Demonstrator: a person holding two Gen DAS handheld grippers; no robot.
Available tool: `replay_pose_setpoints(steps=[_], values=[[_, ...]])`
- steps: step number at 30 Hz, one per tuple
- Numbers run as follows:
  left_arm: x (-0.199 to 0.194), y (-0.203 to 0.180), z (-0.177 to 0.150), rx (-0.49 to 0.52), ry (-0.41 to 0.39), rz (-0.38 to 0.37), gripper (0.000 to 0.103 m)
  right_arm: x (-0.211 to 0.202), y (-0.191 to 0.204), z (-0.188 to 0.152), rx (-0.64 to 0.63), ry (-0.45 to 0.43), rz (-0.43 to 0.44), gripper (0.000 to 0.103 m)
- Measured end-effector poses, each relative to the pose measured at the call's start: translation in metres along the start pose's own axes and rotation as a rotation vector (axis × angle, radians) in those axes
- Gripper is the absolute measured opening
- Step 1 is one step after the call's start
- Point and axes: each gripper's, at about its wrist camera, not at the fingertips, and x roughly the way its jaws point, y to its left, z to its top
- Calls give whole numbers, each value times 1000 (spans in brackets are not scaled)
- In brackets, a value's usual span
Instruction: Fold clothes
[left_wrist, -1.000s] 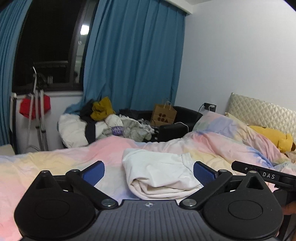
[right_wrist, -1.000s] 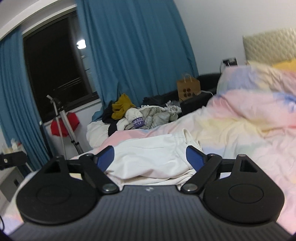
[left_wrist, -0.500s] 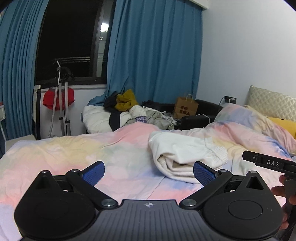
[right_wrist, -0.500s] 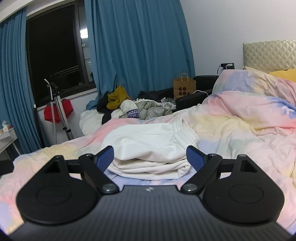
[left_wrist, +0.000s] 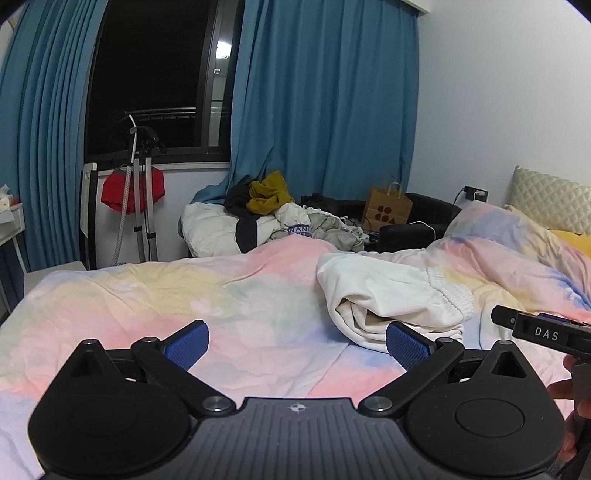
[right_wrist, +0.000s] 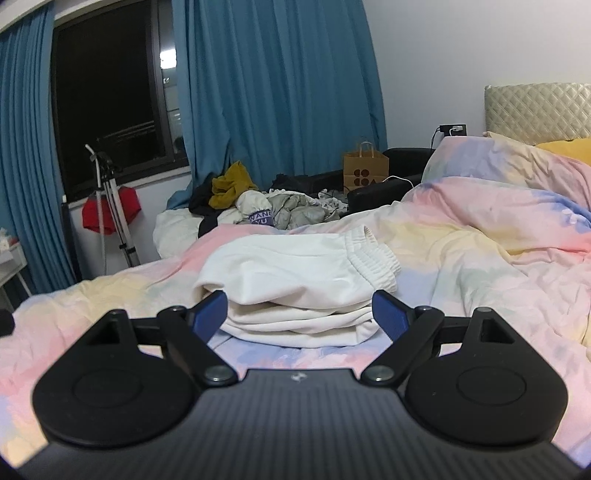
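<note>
Cream folded garment lies on pastel bed cover. Right claw spread wide w/ nothing gripped, just before garment; left claw wide, empty.

Left claw and right claw both gape wide, empty, angled slightly downward, side by side.

Cream garment, pastel tie-dye duvet
</note>
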Motion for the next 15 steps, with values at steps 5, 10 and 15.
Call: replay_pose_setpoints(steps=[5, 10, 15], values=[[0, -2, 3, -1, 3, 5, 103, 0, 2, -1, -12, 6, 3, 87], [-1, -6, 4, 11, -6, 10, 103, 1, 2, -1, -6, 20, -1, 87], [-2, -5, 4, 8, -9, 7, 103, 2, 3, -1, -6, 24, -7, 87]])
